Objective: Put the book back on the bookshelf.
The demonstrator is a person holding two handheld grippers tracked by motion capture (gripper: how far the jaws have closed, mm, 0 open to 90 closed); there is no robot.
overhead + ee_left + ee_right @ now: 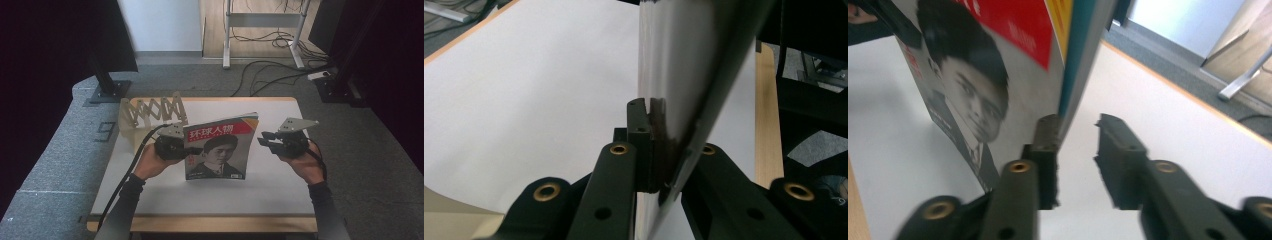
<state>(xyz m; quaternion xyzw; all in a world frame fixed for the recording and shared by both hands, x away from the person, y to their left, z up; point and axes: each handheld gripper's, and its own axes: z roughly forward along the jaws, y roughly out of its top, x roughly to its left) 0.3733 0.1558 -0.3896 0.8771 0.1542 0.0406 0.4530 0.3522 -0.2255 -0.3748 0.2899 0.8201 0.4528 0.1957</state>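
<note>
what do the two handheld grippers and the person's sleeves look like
Both the left gripper and the right gripper are black, with two flat jaws fixed by brass-ringed rivets. Each carries a grey three-cornered plate on top and trails a black cable. The person's sleeves are dark and long.

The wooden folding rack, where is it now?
In the high view, the wooden folding rack stands at the table's far left, just behind the left gripper.

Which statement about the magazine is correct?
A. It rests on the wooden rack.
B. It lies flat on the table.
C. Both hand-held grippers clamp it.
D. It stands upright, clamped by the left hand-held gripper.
D: the magazine stands upright, the left hand-held gripper pinches its edge, and the right hand-held gripper is open beside it.
</note>
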